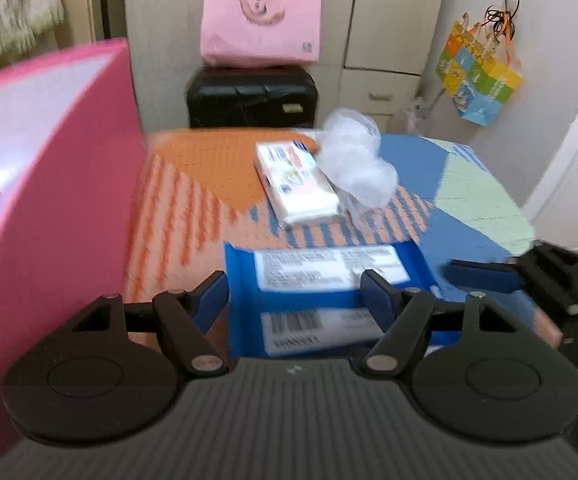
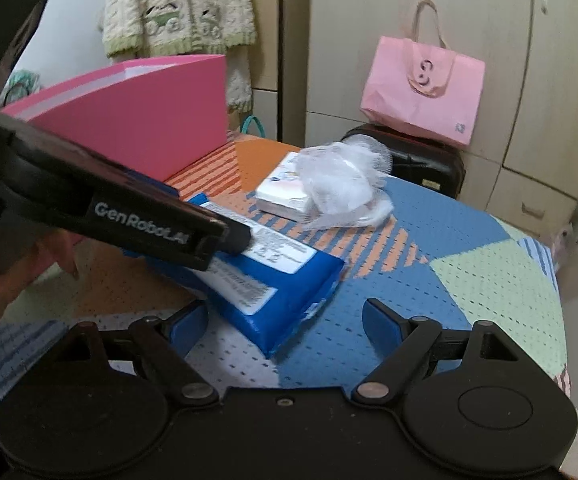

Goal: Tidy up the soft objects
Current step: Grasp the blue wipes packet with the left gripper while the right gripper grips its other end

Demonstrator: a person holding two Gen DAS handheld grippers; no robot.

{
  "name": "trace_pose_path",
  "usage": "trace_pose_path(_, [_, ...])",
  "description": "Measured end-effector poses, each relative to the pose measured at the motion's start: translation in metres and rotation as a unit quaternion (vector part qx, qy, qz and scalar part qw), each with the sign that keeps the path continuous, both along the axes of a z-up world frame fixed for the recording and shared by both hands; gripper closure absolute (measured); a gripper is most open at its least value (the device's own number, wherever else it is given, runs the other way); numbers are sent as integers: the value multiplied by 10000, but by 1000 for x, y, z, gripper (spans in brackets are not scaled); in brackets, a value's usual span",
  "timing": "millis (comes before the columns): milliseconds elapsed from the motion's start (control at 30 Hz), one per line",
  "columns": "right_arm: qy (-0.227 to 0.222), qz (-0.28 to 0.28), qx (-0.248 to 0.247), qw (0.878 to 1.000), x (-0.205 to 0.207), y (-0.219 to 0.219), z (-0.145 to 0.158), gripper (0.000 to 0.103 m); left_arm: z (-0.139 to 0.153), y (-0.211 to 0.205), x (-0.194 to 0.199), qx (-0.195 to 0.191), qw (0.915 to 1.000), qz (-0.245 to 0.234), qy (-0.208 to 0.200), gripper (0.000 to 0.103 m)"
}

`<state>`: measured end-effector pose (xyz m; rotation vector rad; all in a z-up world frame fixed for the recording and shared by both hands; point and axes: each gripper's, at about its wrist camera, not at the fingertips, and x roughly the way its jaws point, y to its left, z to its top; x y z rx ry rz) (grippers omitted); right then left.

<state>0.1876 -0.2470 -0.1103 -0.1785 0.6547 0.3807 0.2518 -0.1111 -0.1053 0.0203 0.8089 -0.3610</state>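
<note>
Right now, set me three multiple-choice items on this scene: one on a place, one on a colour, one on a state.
1. Where does the white mesh puff lie?
A. against the white tissue pack
B. inside the pink box
C. on the suitcase

2. What colour is the pack between the left gripper jaws?
A. green
B. blue
C. red

3. How does the right gripper stand?
A. shut on the puff
B. open
C. shut on the pack

Key: 1 A, the puff touches that pack; 2 B, its wrapper is blue; 3 B, wide jaws hold nothing.

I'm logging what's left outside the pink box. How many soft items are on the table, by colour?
Blue: 1, the blue pack
White with print: 1, the tissue pack
White mesh: 1, the mesh puff
Total: 3
</note>
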Motion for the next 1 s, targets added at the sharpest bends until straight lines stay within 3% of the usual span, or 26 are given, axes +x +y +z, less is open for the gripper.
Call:
trace_pose_path(200, [16,-228,217,9995,-1,7,-2,20,-3,0,-4,-137,9998,1,146,30])
trace_pose_path(300, [-58,-249,234,9994,-4,12,-3,25,-4,-7,-11,-69,9998,-204,29,38])
trace_pose_path(333, [-48,-212,320,9993,-4,12,-3,33,-4,-8,-14,-40,9997,-229,-29,41])
trace_pose_path(467, [-132,-274,360,9989,-7,11,-4,39,-2,-10,-18,12,9996,-259,-151,46])
trace_pose_path(633, [-160,-304,446,9984,-8,8,-3,41,-1,-13,-28,211,9970,-591,-450,46])
trace_pose_path(1000, [-364,-429,343,9978,-22,12,2,43,12,-7,-45,34,9955,-842,-439,45])
